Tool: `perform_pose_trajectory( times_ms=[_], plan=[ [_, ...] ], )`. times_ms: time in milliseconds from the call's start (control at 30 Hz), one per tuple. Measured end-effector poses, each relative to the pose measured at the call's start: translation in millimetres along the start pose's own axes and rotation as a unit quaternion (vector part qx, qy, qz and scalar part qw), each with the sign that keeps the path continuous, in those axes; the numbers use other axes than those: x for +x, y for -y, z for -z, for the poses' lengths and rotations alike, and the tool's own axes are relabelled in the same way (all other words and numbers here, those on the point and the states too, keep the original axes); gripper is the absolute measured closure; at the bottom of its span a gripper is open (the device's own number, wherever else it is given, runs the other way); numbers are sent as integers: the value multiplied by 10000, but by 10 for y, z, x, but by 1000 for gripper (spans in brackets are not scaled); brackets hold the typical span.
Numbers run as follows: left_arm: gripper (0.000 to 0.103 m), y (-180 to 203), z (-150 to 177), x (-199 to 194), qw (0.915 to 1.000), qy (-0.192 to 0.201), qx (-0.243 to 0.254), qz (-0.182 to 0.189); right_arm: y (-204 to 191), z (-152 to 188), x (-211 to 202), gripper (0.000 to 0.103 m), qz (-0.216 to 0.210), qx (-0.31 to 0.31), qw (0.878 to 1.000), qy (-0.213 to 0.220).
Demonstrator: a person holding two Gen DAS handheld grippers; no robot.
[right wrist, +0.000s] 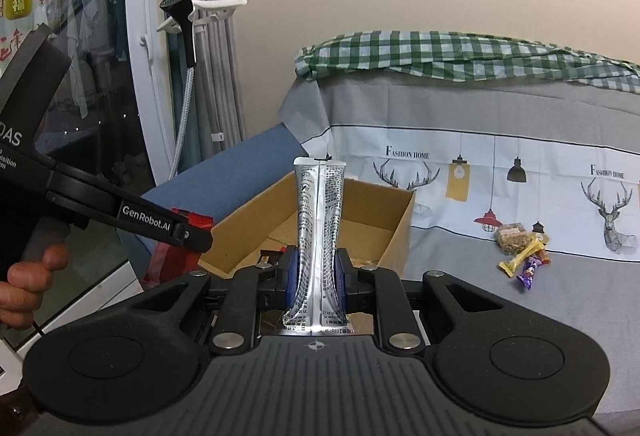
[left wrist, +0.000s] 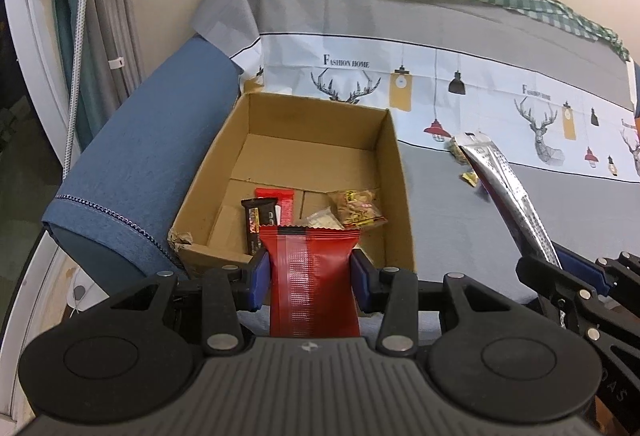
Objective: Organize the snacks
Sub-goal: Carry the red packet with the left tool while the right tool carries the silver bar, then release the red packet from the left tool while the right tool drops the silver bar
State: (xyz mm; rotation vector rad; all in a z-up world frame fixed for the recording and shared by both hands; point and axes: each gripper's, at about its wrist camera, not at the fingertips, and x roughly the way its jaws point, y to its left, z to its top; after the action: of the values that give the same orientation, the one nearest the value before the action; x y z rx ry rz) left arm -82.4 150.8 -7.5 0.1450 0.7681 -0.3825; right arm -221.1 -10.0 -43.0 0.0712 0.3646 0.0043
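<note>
Left gripper [left wrist: 308, 278]: its blue pads clamp the sides of a red snack packet [left wrist: 312, 276], which stands between them with its crimped top edge pointing forward and up.
Right gripper [right wrist: 316, 278]: squeezed onto a silver foil packet [right wrist: 320, 232], pinched hard at the waist so the foil flares out above and below the pads.
Key relation: the cardboard box [left wrist: 394, 195] lies straight ahead of the left gripper and slightly below it; the red packet's long axis runs along the fingers, toward the box opening. The top of the red packet overlaps the box's near wall in the left wrist view, so I judge the left gripper the nearer of the two to a drop.
Right side relation: in the right wrist view the box sits ahead and a little left of the silver packet, whose long axis stands nearly upright; the left wrist view shows it leaning up and left, off to the right of the box.
Box contents: a dark bar [left wrist: 260, 215], a red bar [left wrist: 280, 201], a whitish pouch [left wrist: 322, 222] and a clear bag of brown snacks [left wrist: 358, 209], all bunched toward the near wall; the far half of the floor is bare cardboard.
Still loose: a small cluster of wrapped sweets [right wrist: 522, 254] on the grey printed sheet [right wrist: 560, 316], well to the right of the box.
Red packet: glossy, with a ribbed back seam facing the camera.
Silver packet: reflective, with fine black print, too small to read.
Likely step: carrying both packets to the box.
</note>
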Motion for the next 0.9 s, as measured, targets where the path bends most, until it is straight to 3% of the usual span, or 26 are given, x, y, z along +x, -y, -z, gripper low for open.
perform_pose_trajectory(
  times_ms=[400, 900],
  plan=[
    [56, -193, -534, 501, 9997, -5, -24, -237, -7, -171, 634, 84, -100, -13, 9996, -279],
    [56, -333, -929, 1469, 9977, -512, -20, -441, 92, -206, 1767, 83, -111, 196, 9964, -812]
  ],
)
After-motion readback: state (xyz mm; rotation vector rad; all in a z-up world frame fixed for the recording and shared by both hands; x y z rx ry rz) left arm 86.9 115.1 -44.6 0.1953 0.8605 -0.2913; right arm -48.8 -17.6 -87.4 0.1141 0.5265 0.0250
